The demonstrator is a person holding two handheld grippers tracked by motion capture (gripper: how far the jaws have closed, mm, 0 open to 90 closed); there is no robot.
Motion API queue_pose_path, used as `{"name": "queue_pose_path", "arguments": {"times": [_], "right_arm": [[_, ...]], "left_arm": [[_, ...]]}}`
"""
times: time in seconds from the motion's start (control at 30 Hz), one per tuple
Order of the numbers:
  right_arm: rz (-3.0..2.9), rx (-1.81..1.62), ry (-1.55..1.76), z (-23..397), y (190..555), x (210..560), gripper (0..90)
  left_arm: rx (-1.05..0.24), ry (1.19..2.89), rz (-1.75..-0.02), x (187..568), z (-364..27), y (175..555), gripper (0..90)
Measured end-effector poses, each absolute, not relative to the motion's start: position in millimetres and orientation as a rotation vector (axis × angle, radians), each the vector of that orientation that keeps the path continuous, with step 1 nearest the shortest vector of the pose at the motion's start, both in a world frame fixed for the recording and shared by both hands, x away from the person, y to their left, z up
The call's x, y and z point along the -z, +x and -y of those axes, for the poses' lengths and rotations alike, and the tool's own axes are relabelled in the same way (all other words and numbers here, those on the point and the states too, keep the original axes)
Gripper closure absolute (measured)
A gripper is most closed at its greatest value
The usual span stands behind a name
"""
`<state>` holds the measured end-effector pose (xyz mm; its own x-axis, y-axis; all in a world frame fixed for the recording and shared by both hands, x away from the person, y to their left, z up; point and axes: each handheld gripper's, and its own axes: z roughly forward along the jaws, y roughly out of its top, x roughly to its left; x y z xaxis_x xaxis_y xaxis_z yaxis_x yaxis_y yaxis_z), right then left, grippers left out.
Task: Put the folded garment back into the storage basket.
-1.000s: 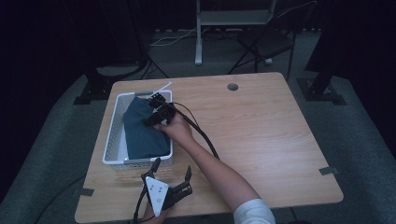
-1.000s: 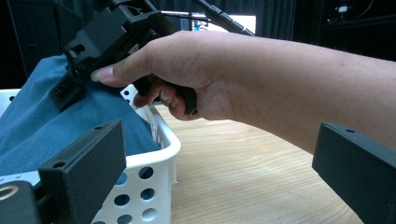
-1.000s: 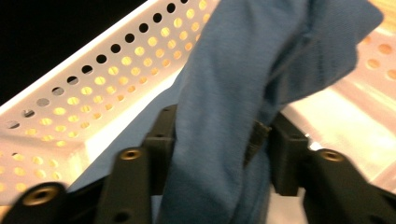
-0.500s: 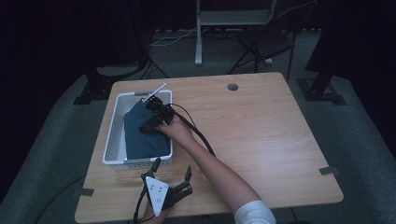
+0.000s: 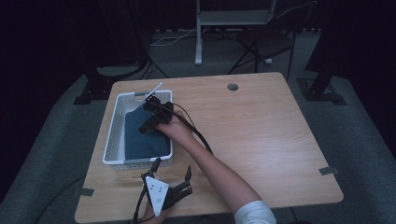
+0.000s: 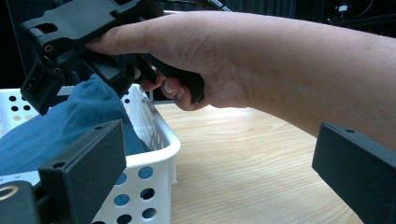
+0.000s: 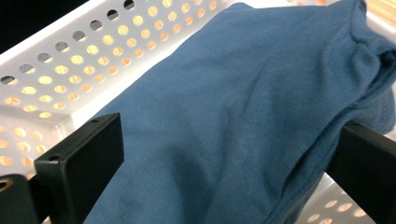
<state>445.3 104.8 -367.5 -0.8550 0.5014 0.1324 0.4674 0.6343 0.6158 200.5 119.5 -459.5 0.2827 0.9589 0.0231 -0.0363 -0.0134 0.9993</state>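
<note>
A white perforated basket (image 5: 112,135) stands on the left part of the wooden table (image 5: 261,140). A folded blue cloth (image 5: 142,140) lies inside it. A hand holds my right gripper (image 5: 148,125) over the basket's right side, pointing down at the cloth. In the right gripper view its jaws stand wide apart on either side of the blue cloth (image 7: 243,107), so that gripper (image 7: 224,163) is open. My left gripper (image 5: 173,165) is open near the table's front edge, just in front of the basket. It faces the basket (image 6: 159,149), the cloth (image 6: 70,121) and the right hand (image 6: 196,56).
The right forearm (image 5: 219,172) crosses the table diagonally, and a black cable (image 5: 196,133) trails along it. A round grommet hole (image 5: 232,87) sits near the far edge. The floor beyond holds a chair (image 5: 266,44) and stand legs (image 5: 201,28).
The right gripper has shifted slightly over the basket's right side. The cloth's far edge now sits lower in the basket. The left gripper has stayed put.
</note>
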Motion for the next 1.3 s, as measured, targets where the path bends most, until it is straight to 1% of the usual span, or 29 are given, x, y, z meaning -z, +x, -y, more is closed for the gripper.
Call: {"name": "queue_pose_path", "arguments": {"times": [0.67, 1.0, 1.3], "right_arm": [[-2.712, -1.143, 0.803, -96, 440, 350, 0.3], [-2.709, -1.163, 0.773, -95, 437, 352, 0.2], [-2.696, -1.338, 0.708, -88, 434, 360, 0.0]], "left_arm": [[-1.024, 1.32, -0.963, 460, -119, 201, 4.2], [-1.024, 1.319, -0.961, 460, -120, 200, 4.3], [-1.024, 1.319, -0.962, 460, -120, 200, 4.2]]}}
